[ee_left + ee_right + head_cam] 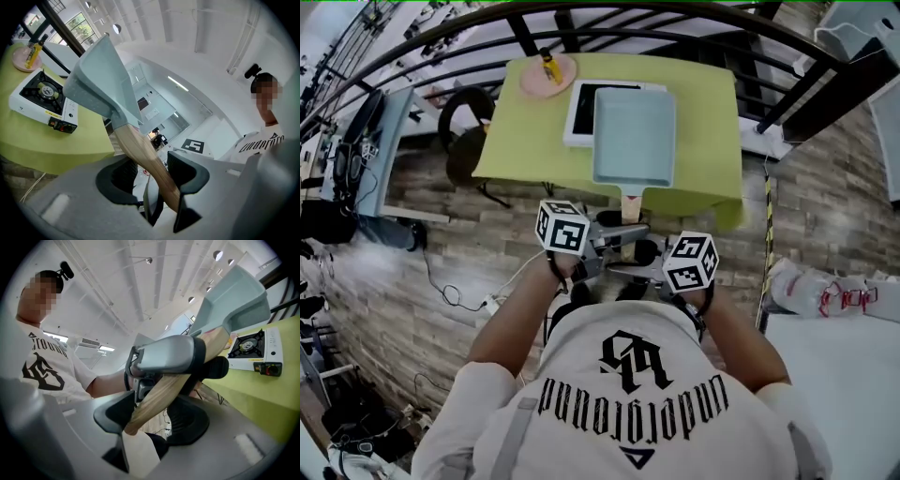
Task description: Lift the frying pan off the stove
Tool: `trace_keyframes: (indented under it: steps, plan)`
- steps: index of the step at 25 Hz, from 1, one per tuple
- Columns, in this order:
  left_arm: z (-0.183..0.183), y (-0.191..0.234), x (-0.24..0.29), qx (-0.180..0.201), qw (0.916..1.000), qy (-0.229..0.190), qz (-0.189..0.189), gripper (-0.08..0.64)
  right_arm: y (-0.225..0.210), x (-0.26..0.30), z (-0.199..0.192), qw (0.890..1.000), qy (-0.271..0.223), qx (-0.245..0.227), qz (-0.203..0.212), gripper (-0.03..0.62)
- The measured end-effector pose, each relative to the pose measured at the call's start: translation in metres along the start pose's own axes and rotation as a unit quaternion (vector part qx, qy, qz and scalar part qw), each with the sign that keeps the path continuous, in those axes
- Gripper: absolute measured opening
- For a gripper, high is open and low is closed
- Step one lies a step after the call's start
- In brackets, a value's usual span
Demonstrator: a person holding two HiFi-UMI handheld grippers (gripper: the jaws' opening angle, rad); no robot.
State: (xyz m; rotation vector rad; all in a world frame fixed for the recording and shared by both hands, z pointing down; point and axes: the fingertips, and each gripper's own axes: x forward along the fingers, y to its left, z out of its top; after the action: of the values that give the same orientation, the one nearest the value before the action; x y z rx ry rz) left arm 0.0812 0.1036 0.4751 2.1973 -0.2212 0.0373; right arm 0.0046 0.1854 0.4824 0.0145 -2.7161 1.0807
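Note:
A pale blue rectangular frying pan hangs in the air above the green table, partly covering the white portable stove. Its wooden handle points back toward me. My left gripper is shut on the handle, which runs between its pads. Just behind it my right gripper is shut on the handle's end. In the left gripper view the pan is tilted up, clear of the stove, whose burner is bare. The right gripper view has the pan above the stove.
A pink plate with a yellow bottle sits at the table's far left corner. A black stool stands left of the table. A dark curved railing runs behind it. A white surface lies at my right.

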Motion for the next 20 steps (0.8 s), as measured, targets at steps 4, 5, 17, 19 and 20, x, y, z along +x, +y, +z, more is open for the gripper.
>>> trace_keyframes:
  steps: [4,5,17,19,20]
  plan:
    - [-0.012,-0.011,-0.012,0.006,0.9998,0.009,-0.013,0.215,0.013,0.013,-0.007,1.000,-0.009,-0.002,-0.013,0.216]
    - [-0.015,-0.014,-0.017,0.007,0.9998,0.012,-0.017,0.215,0.017,0.018,-0.008,1.000,-0.013,-0.003,-0.016,0.218]
    - [-0.054,-0.055,-0.103,0.025,0.9978,0.036,-0.050,0.215,0.080,0.097,-0.023,0.998,-0.038,-0.013,-0.043,0.218]
    - [-0.060,-0.062,-0.123,0.028,0.9974,0.039,-0.053,0.216,0.092,0.115,-0.024,0.998,-0.043,-0.014,-0.046,0.218]
    - [-0.063,-0.065,-0.132,0.030,0.9972,0.041,-0.054,0.216,0.097,0.123,-0.024,0.998,-0.045,-0.014,-0.048,0.218]
